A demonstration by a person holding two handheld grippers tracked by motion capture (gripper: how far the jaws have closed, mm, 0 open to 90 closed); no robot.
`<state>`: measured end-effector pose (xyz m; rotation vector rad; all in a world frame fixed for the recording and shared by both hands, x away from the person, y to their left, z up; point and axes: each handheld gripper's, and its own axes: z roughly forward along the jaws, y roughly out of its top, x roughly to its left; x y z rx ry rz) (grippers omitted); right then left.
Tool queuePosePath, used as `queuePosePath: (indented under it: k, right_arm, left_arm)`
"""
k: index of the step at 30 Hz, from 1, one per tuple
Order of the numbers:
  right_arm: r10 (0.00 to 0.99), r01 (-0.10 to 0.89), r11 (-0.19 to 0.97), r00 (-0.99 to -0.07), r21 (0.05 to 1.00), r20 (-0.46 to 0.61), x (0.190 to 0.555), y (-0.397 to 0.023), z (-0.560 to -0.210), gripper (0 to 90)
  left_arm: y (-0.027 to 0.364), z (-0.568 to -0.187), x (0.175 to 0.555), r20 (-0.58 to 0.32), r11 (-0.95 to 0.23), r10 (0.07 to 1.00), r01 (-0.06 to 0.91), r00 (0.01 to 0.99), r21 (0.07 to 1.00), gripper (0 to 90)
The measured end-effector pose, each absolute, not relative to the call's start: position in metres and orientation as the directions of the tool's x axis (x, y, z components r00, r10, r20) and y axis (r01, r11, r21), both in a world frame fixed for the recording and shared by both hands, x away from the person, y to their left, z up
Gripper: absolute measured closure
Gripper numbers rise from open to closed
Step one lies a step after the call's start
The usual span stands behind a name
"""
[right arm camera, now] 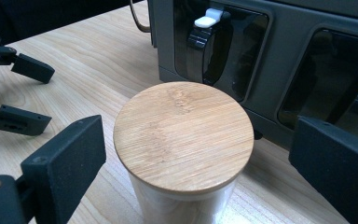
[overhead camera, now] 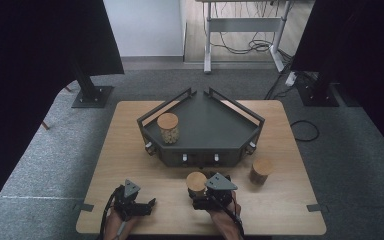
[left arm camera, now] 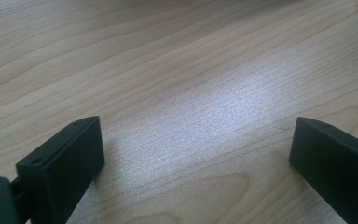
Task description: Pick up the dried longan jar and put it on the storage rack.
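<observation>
A glass jar with a round bamboo lid [right arm camera: 183, 135] stands on the wooden table just in front of the dark grey corner rack [right arm camera: 270, 70]. My right gripper [right arm camera: 196, 161] is open, one jaw on each side of this jar, with small gaps to the lid. In the high view the same jar [overhead camera: 196, 181] sits at the front middle. A second lidded jar [overhead camera: 168, 127] stands on the rack's tray [overhead camera: 215, 125], at its left. A third jar [overhead camera: 261, 171] stands on the table to the right. My left gripper [left arm camera: 196, 154] is open over bare wood, near the front left [overhead camera: 149, 203].
The rack's front face carries dark recesses and a white latch [right arm camera: 208, 18]. The other gripper [right arm camera: 18, 93] lies to the left in the right gripper view. The table [overhead camera: 130, 150] has bare wood on both sides of the rack. Black stands and cables sit on the floor behind.
</observation>
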<state>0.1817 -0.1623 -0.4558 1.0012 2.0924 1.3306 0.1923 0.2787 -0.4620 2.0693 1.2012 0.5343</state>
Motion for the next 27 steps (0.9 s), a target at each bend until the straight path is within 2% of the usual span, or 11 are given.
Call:
queuePosePath:
  k: [15, 24, 27]
  right_arm:
    - [0.772, 0.336, 0.282, -0.636, 0.899, -0.004, 0.19, -0.152, -0.458, 4.8]
    - [0.773, 0.344, 0.292, -0.634, 0.892, -0.009, 0.192, -0.147, -0.459, 11.8]
    - [0.772, 0.354, 0.289, -0.636, 0.889, 0.002, 0.194, -0.148, -0.461, 17.1]
  left_arm:
    - [0.279, -0.462, 0.192, 0.014, -0.345, 0.872, 0.594, 0.49, 0.726, 2.7]
    - [0.279, -0.462, 0.192, 0.013, -0.346, 0.871, 0.594, 0.491, 0.727, 2.7]
    - [0.279, -0.462, 0.192, 0.013, -0.346, 0.871, 0.594, 0.491, 0.727, 2.7]
